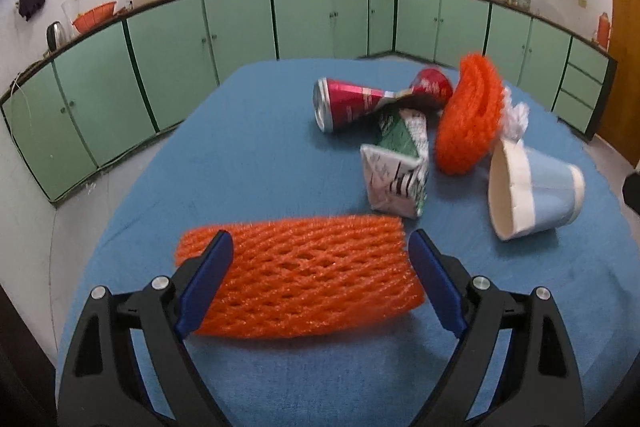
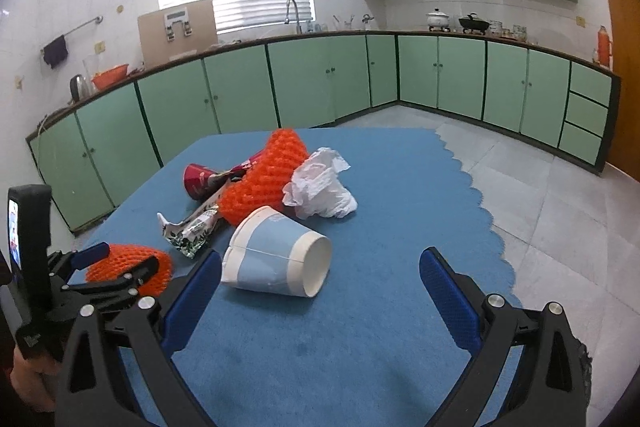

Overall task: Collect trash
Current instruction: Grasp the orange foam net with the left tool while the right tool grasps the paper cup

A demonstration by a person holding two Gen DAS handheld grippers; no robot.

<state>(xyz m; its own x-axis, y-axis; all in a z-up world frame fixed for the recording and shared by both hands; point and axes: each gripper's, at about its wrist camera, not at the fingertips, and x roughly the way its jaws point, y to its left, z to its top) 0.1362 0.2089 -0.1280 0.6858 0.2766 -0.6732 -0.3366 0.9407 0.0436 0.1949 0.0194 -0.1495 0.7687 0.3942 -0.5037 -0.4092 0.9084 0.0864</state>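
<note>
An orange foam net sleeve [image 1: 304,279] lies flat on the blue table [image 1: 248,163]. My left gripper [image 1: 320,247] is open with its fingers on either side of the sleeve, above it. Behind lie a crushed red can [image 1: 356,101], a flattened green-and-white carton [image 1: 398,167], a second orange foam net [image 1: 468,115], a white tissue [image 1: 516,117] and a blue-and-white paper cup [image 1: 532,187] on its side. My right gripper [image 2: 320,263] is open and empty, just in front of the cup [image 2: 276,257]. The left gripper [image 2: 116,263] shows at the left of the right wrist view.
Green kitchen cabinets [image 2: 320,79] run along the far walls with a sink and pots on the counter. The table's right edge [image 2: 492,211] drops to a tiled floor. A brown door [image 2: 620,67] stands at far right.
</note>
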